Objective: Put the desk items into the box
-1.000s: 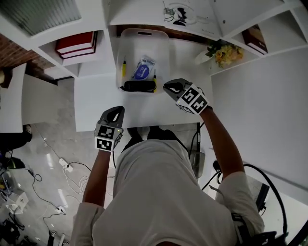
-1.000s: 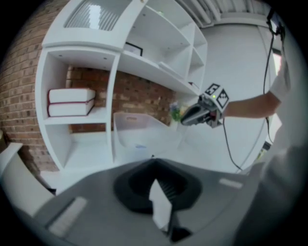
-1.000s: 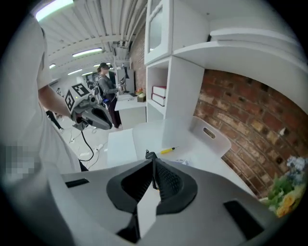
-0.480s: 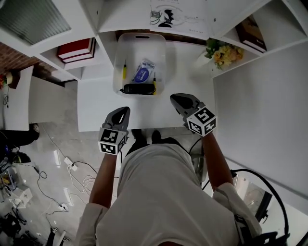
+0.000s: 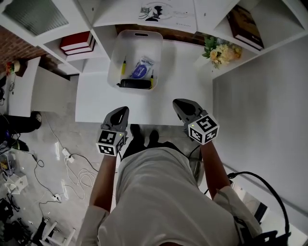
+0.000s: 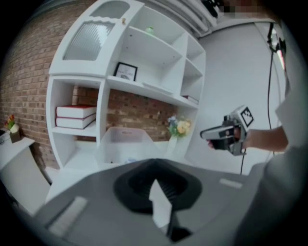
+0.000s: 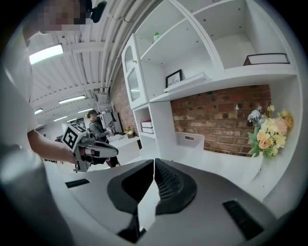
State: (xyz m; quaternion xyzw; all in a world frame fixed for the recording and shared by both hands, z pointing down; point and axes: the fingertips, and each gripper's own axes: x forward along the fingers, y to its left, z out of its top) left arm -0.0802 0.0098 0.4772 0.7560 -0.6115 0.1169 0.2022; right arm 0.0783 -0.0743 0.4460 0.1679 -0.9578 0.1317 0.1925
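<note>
You hold the left gripper [image 5: 120,113] and right gripper [image 5: 180,104] over the worktop's [image 5: 96,98] near edge, fingers [image 7: 166,185] pressed together.

Upper left of the head view: two red books [image 5: 77,42] stacked flat in the white shelving [image 5: 48,29]. Upper right: a dark book [image 5: 244,26] lying on a shelf, with yellow flowers [image 5: 220,52] just below it. Top centre: a printed sheet [image 5: 166,10]. Lower left: white cables [image 5: 72,173] trailing across the floor [image 5: 53,125]. In the right gripper view, a brick wall [image 7: 221,120] backs the shelving, and a small framed picture [image 7: 174,78] stands on an upper shelf.

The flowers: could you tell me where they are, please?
Head view: the flowers stand at the far right corner of the desk, right of the box.
</note>
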